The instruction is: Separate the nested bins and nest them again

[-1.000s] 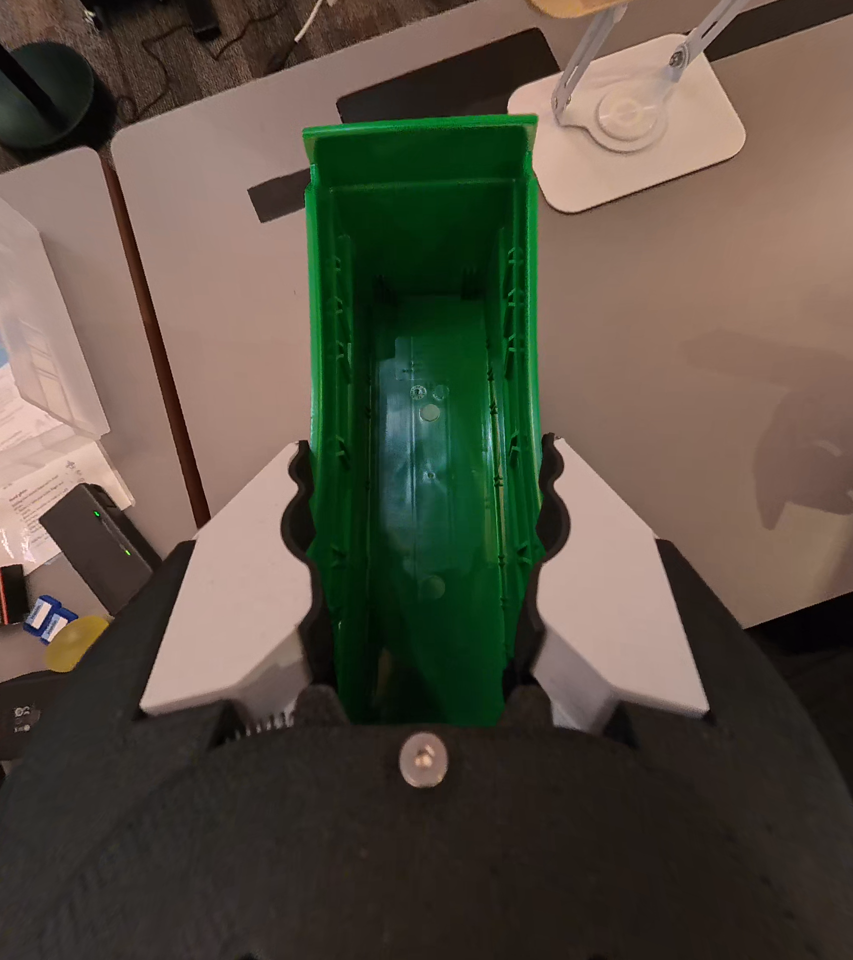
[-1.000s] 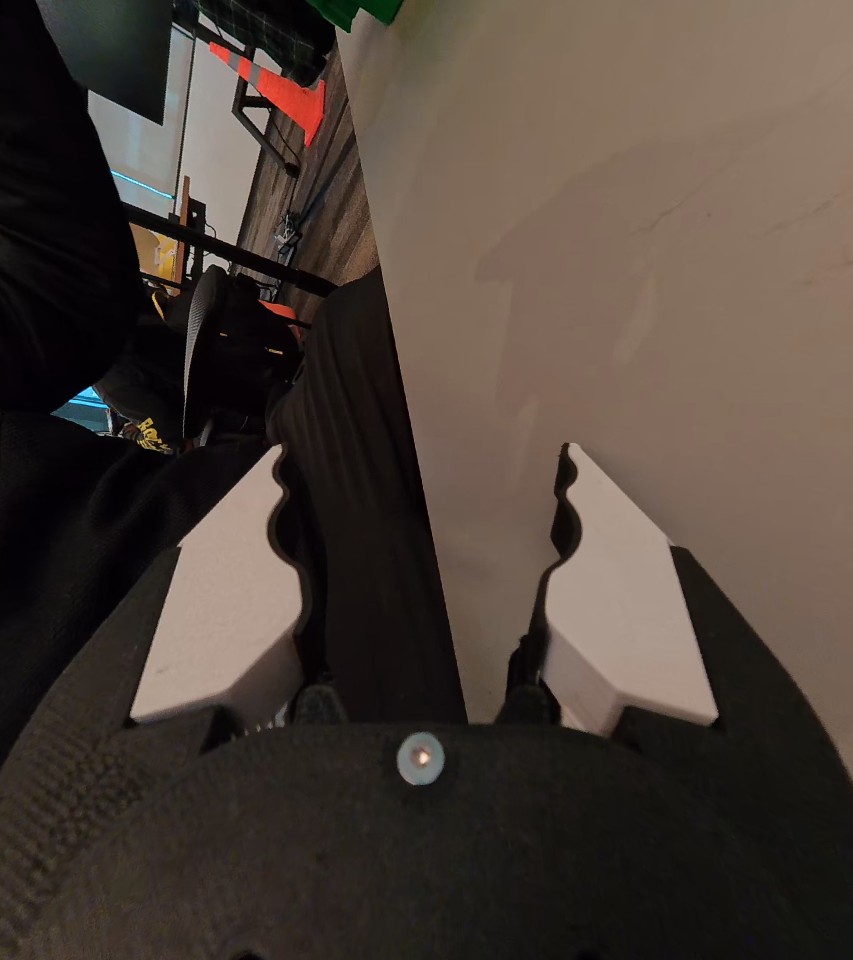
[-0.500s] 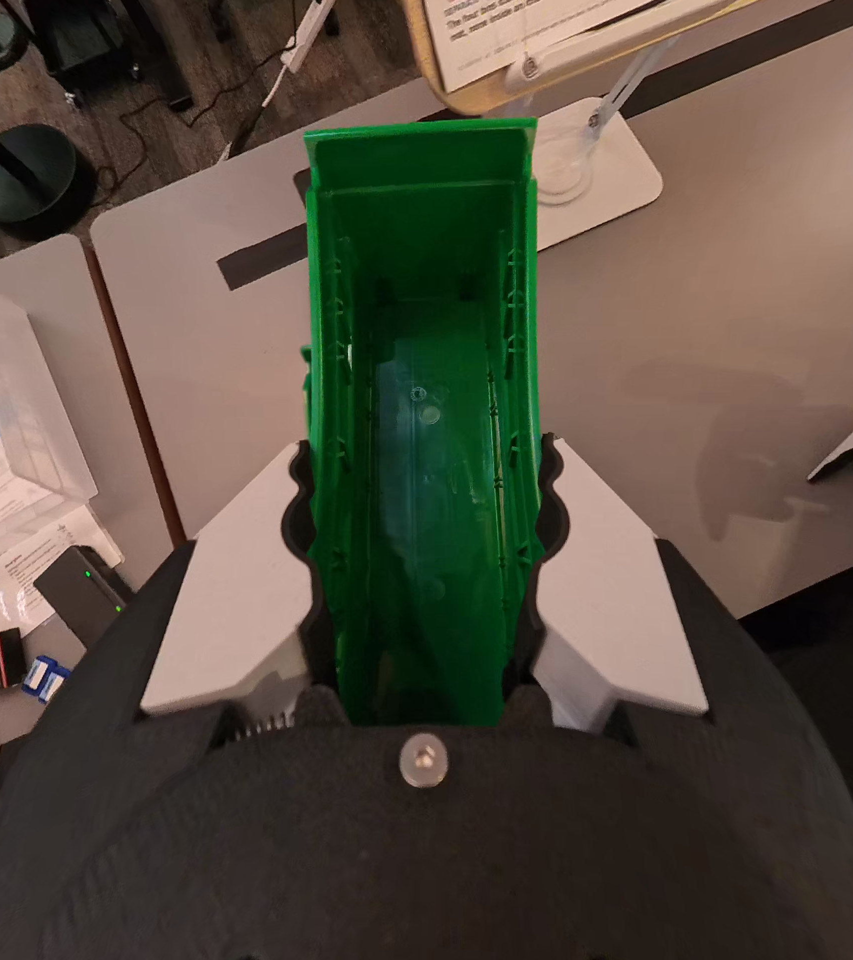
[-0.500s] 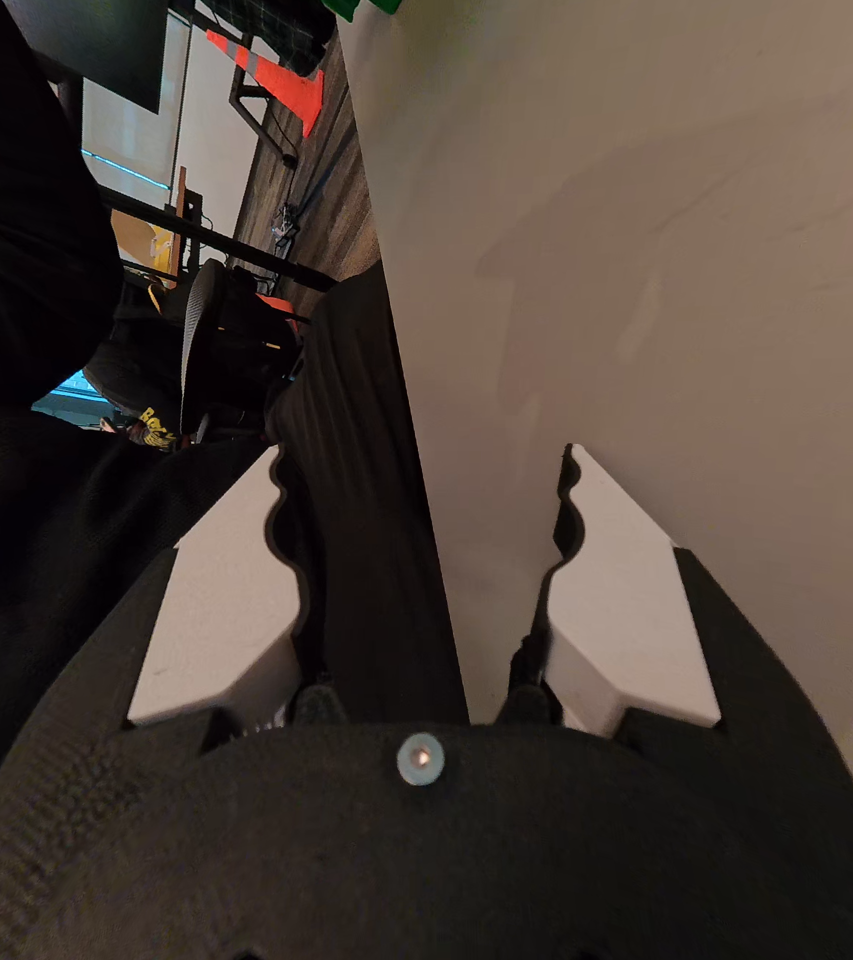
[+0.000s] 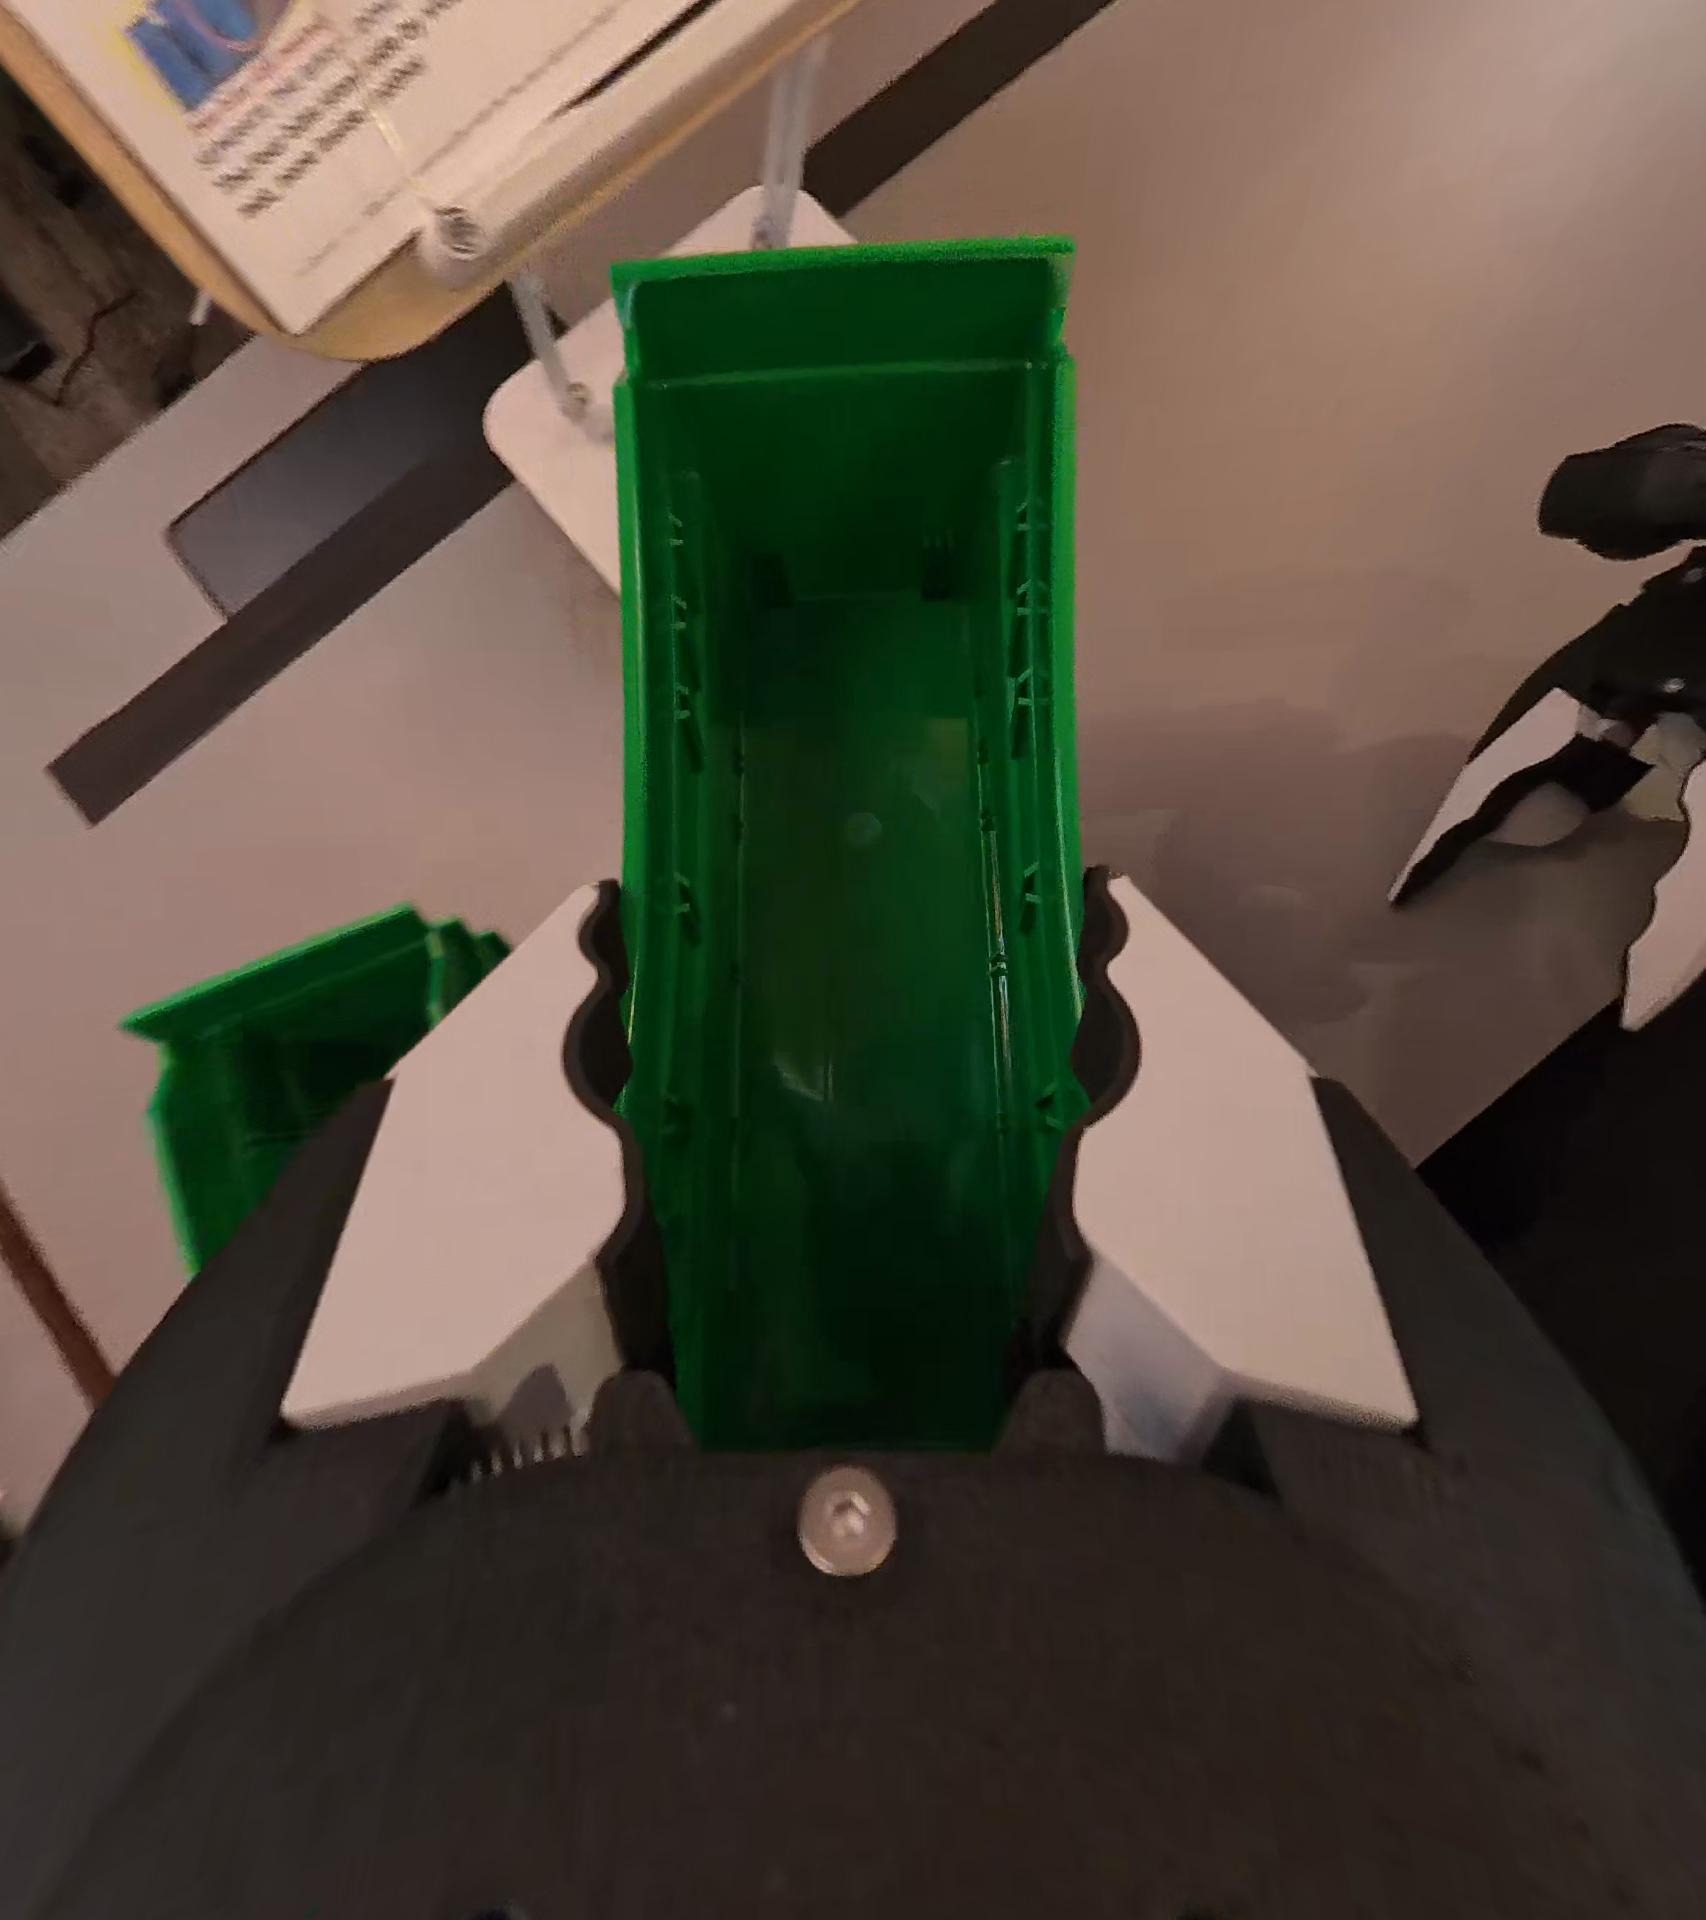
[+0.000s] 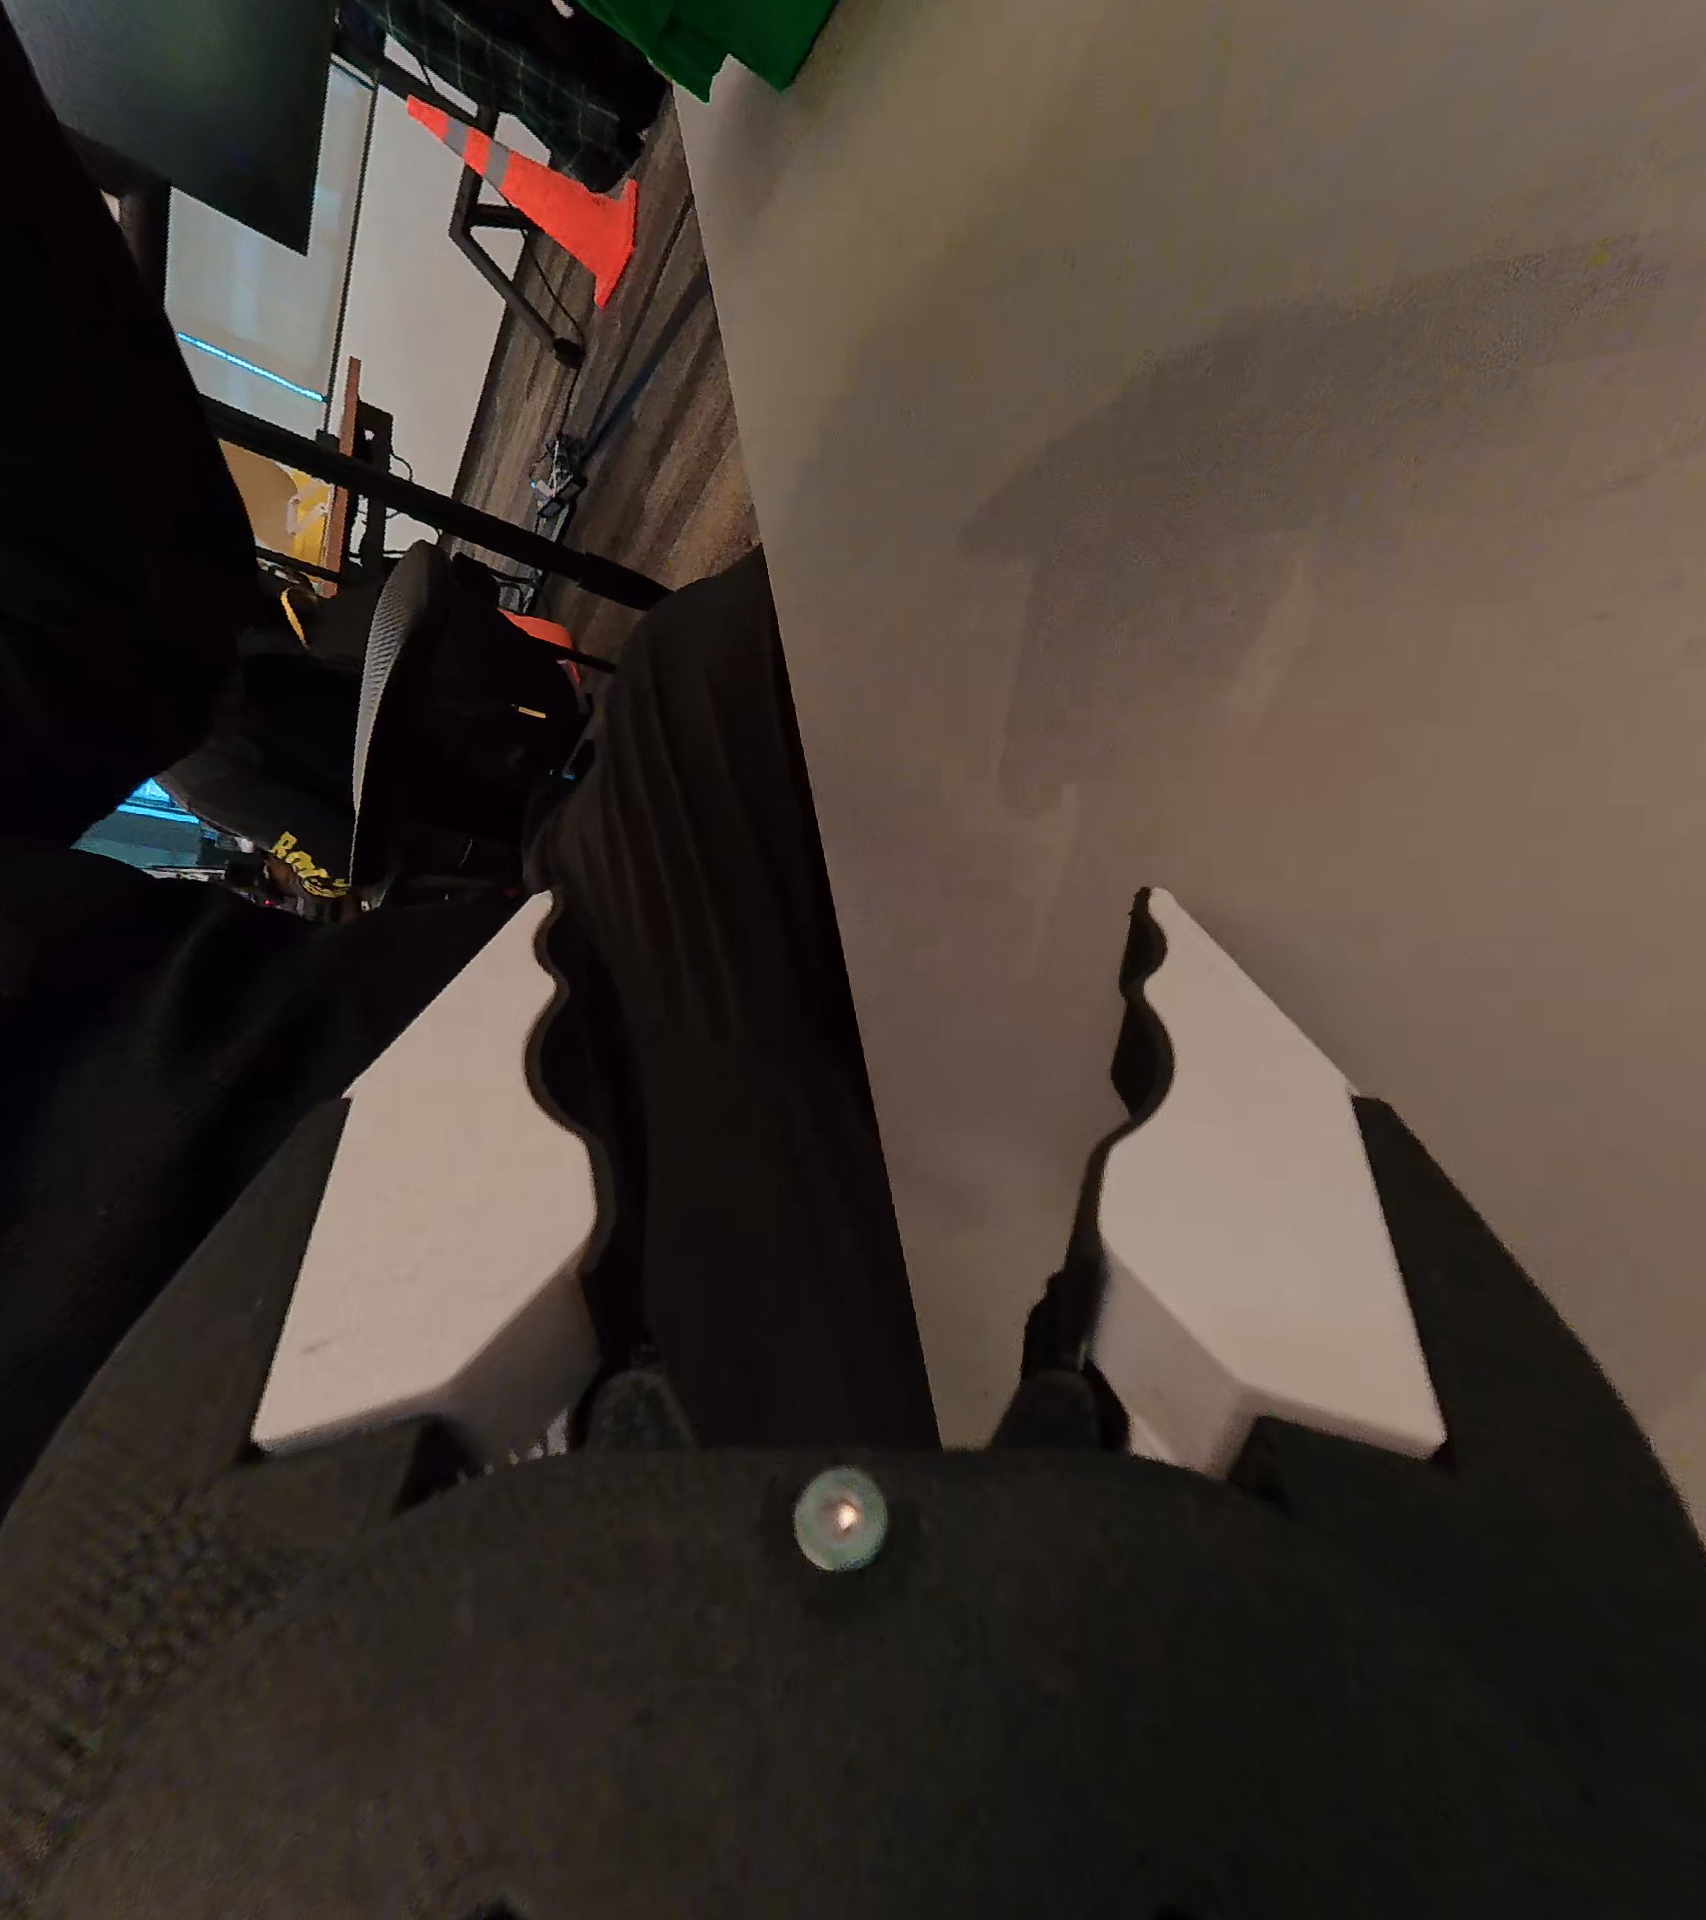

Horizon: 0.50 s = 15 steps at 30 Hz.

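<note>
**Left gripper holds one green bin above the table; right gripper open and empty**

The held bin (image 5: 854,790) is a long, narrow green one, seen from above down its open top, with its far end pointing away from the camera. The left gripper (image 5: 849,997) is closed on it — each white finger (image 5: 485,1132) presses a long outer side wall, the wavy black pads touching the plastic near the bin's near end. The bin's inside is empty; ribs run along both inner walls.

Left of the held bin and lower, a second bin (image 5: 288,1049) of the same green sits on the table (image 5: 1348,416), partly hidden behind the left finger. Stepped rims show at its end, but whether it is one bin or several nested I cannot tell.

Beyond the held bin's far end stands a white stand base (image 5: 558,457), and above that a tilted board with a printed sheet (image 5: 392,125). A dark strip (image 5: 329,582) lies on the table, left of the held bin's far end.

Right of the held bin, near the table's edge, the right gripper (image 5: 1524,935) hangs with its jaws spread wide — nothing between them. Its own view confirms this: the gripper (image 6: 844,914) is wide apart and empty, pointing along the table edge, with a person's dark clothing (image 6: 49,520) on one side and a corner of green plastic (image 6: 724,42) at the top. An orange cone (image 6: 558,218) stands on the floor beyond.
</note>
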Each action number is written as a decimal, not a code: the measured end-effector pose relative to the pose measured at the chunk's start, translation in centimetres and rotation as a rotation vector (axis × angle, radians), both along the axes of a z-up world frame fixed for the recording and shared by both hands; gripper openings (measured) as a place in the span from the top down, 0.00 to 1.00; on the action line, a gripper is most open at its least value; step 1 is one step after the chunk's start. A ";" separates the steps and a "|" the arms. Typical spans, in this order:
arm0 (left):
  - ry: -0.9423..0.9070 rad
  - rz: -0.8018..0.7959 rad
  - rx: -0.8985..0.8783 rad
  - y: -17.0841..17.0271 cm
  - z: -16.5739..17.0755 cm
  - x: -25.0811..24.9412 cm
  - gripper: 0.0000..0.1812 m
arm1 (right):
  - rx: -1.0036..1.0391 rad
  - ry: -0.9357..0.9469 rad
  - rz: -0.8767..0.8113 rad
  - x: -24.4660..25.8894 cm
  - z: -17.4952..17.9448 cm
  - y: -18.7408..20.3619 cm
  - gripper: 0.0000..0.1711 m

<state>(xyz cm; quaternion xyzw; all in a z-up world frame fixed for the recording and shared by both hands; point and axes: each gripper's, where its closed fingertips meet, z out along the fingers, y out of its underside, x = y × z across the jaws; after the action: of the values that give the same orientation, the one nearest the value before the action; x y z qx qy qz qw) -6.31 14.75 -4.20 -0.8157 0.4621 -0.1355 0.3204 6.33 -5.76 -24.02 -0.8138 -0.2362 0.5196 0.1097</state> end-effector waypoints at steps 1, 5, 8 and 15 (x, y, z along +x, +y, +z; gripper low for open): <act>-0.001 -0.010 -0.017 -0.2 -0.9 0.8 0.52 | 0.002 0.001 0.000 0.0 0.1 0.0 0.40; -0.032 -0.019 -0.083 -0.9 -4.6 3.6 0.52 | 0.006 0.003 -0.002 0.1 0.2 0.0 0.40; -0.054 0.009 -0.113 -0.8 -7.6 4.7 0.52 | 0.006 0.004 -0.003 0.2 0.2 0.0 0.40; -0.067 0.146 -0.145 0.4 -13.4 3.5 0.51 | 0.005 0.006 -0.003 0.3 0.1 0.0 0.40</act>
<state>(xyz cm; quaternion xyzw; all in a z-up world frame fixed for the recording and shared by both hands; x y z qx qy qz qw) -2.80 15.11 -17.63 -0.8632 0.3795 -0.1722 0.2849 6.65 -5.72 -23.88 -0.8125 -0.2356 0.5211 0.1132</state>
